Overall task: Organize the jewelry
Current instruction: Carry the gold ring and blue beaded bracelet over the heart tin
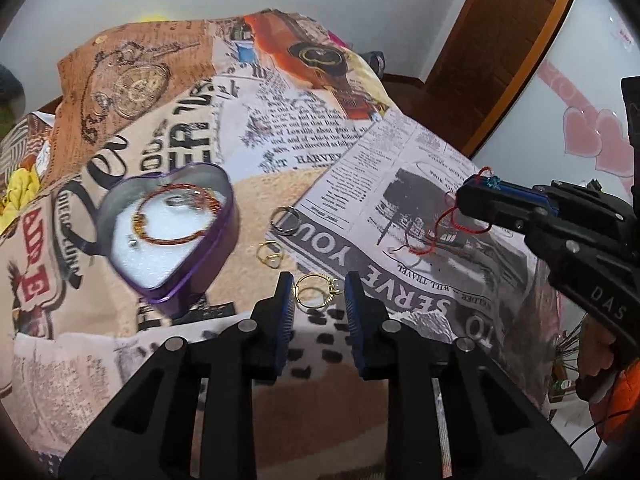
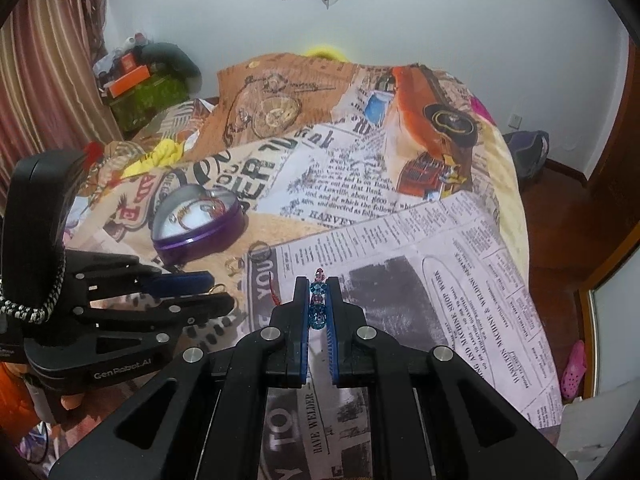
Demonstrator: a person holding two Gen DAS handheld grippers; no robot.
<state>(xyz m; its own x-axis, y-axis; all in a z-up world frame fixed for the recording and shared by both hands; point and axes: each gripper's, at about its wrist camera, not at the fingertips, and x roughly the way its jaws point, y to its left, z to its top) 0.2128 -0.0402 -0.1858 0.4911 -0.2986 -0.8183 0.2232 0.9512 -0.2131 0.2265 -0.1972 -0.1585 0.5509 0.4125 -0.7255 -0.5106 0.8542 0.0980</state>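
The heart-shaped tin (image 1: pixel 170 236) sits at the left on the bed cover (image 1: pixel 280 128), lid off, with a beaded bangle (image 1: pixel 178 214) lying on its white lining and clear cover all round its purple wall. Just right of the tin, three rings lie apart from one another on the cover: a silver ring (image 1: pixel 285 219) at the edge of the newspaper print, a gold wire ring (image 1: pixel 270 255) below it, and a gold ring (image 1: pixel 318 291) nearest the camera. The left gripper (image 1: pixel 318 300) hangs over that nearest ring with its jaws narrow; the ring shows in the gap between the blue pads (image 1: pixel 286 312), and contact cannot be determined. To the right, the right gripper (image 2: pixel 319 300) is closed on a beaded bracelet (image 2: pixel 319 300) of blue and pink stones, whose red cord (image 1: pixel 448 224) dangles above the printed cover. Open cover lies ahead of both grippers up to the far wall (image 2: pixel 440 20). At the right the bed edge drops to a wooden floor (image 2: pixel 560 232).
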